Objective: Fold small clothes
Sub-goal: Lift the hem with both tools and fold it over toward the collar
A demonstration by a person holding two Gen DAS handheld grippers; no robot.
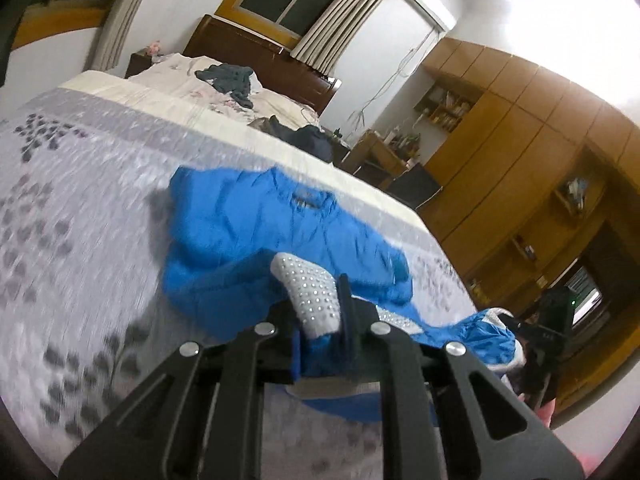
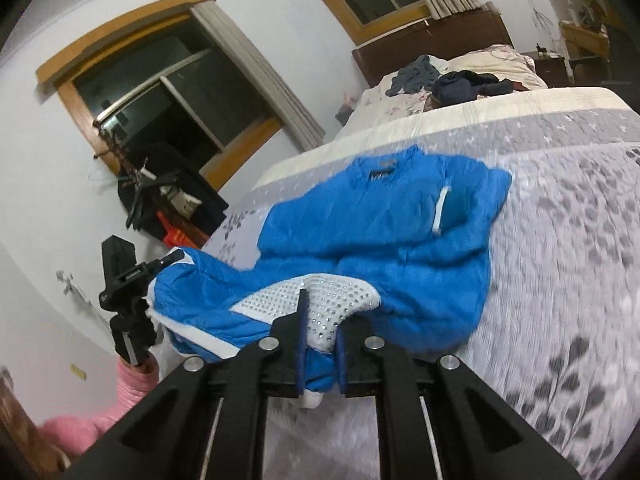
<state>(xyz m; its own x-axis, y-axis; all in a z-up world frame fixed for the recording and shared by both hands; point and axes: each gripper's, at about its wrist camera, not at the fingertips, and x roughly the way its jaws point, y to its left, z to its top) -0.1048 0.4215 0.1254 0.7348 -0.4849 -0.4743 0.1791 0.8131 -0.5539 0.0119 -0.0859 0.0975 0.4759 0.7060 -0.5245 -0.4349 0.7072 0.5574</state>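
1. My left gripper (image 1: 320,312) is closed down on the blue garment (image 1: 256,220). A white panel studded with small silver dots (image 1: 310,292) is pinched between the two fingers, with blue cloth bunched in the narrow gap below it.
2. My right gripper (image 2: 320,320) is closed on the same garment at another point. The dotted white panel (image 2: 332,300) fans out above the fingertips and a white hem hangs down under the jaws.
3. The garment lies on the bed's grey-and-white leaf-print cover (image 1: 80,220). Its far part rests flat, collar and dark neck label (image 1: 306,200) towards the pillows. The near edge is lifted off the cover where I hold it.
4. In the right wrist view a short white stripe (image 2: 440,212) marks the garment's upper right part, beside a darker blue patch.
5. The cloth between my two holds sags in a loose fold. In the left wrist view its right end reaches the other gripper (image 1: 556,320). In the right wrist view its left end reaches the other gripper (image 2: 124,276), held by a pink sleeve (image 2: 132,384).
6. Dark clothes (image 1: 232,78) are heaped on the floral bedding near the dark headboard (image 1: 256,46), well apart from the blue garment.
7. Both views are motion-blurred; fine cloth detail is unreadable.
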